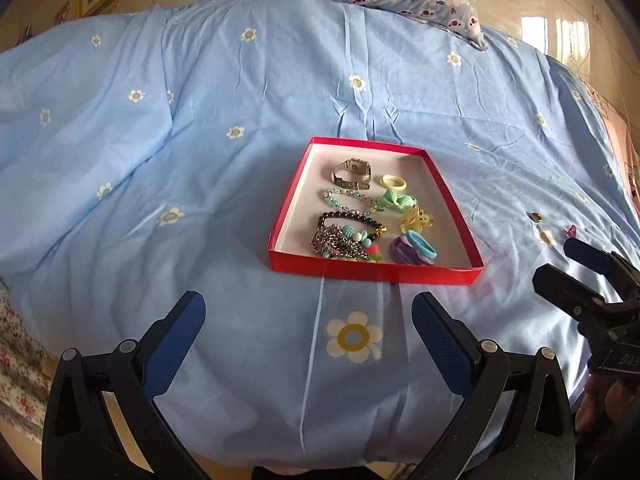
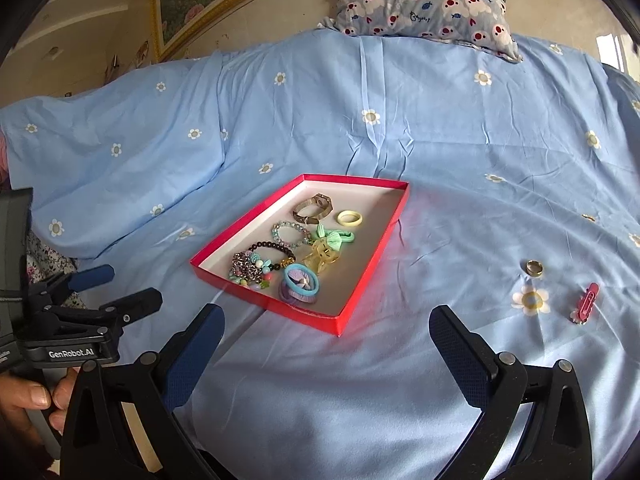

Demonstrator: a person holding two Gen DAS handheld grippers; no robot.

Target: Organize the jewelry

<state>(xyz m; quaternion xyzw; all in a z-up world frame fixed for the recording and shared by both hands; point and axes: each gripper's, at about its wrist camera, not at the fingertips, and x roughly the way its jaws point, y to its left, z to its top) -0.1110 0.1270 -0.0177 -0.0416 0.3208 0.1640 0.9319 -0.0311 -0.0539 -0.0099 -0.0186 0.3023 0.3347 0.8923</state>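
Both the left hand-held gripper (image 1: 308,316) and the right hand-held gripper (image 2: 326,328) hang over the bed (image 2: 460,168) with fingers wide apart and empty, probably ready to pick. The red box (image 2: 362,280), in the middle of the frame, already holds bracelets and hair ties. A metal ring (image 2: 535,268) and a pink hair clip (image 2: 585,303) lie outside at the lower right, so they seem left to collect.

A shallow red tray (image 2: 362,258) is filled with a metal watch (image 2: 313,208), bead bracelets (image 2: 289,232) and hair ties (image 2: 301,285), while a silver ring (image 2: 534,268) and pink clip (image 2: 585,303) are left apart on the bed.
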